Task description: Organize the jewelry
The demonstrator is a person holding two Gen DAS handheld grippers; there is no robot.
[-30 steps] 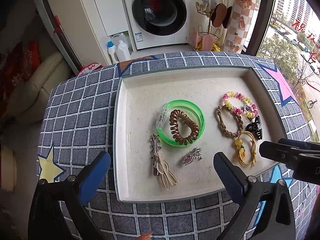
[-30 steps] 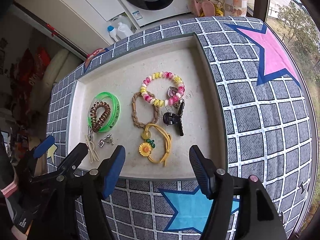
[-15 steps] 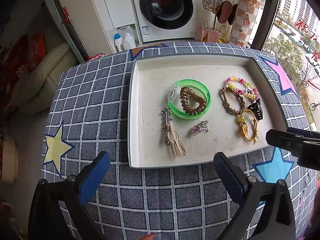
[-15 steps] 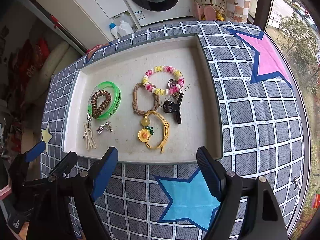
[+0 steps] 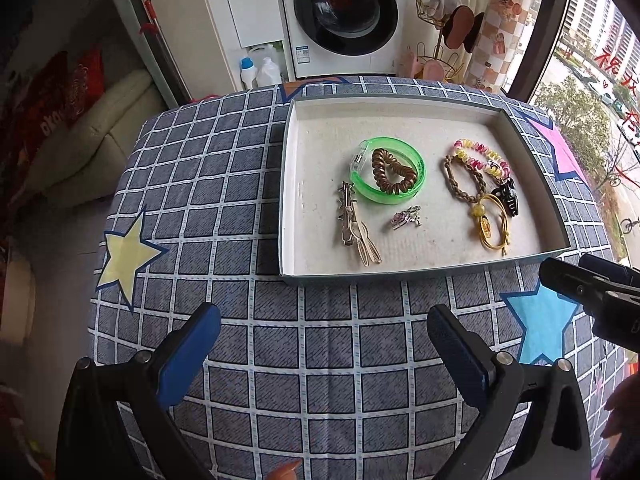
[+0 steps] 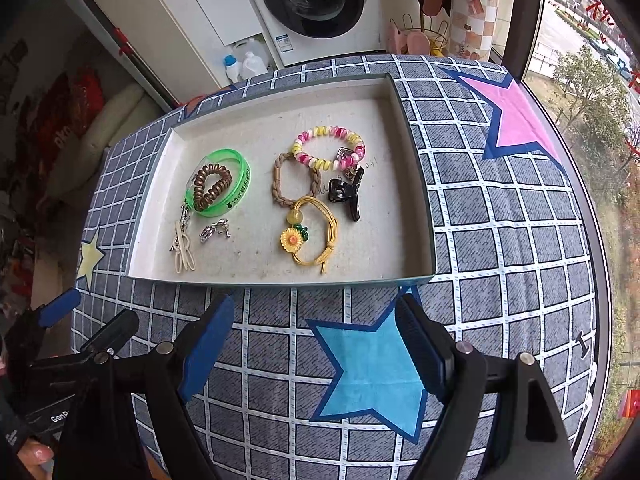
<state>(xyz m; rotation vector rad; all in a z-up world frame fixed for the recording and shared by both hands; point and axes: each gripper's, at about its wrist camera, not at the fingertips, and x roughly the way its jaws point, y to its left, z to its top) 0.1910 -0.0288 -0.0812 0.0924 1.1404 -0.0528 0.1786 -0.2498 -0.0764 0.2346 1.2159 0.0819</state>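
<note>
Several jewelry pieces are lying in the shallow tray: a green bangle ringing a brown coil tie. Left gripper and right gripper are hovering agape, empty, the right's jaws having just been widening.

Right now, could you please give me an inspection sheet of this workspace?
Surface: checked tablecloth with stars.
Job's things: tray holding green bangle around brown coil tie, braided tie, beaded bracelet, black claw clip, yellow flower tie, hairpins, small silver clip.
Clutter: nothing seen.
Grippers: left gripper and right gripper open, empty, short of the tray.
Cables: nothing seen.
Surroundings: washing machine, bottles, window.
</note>
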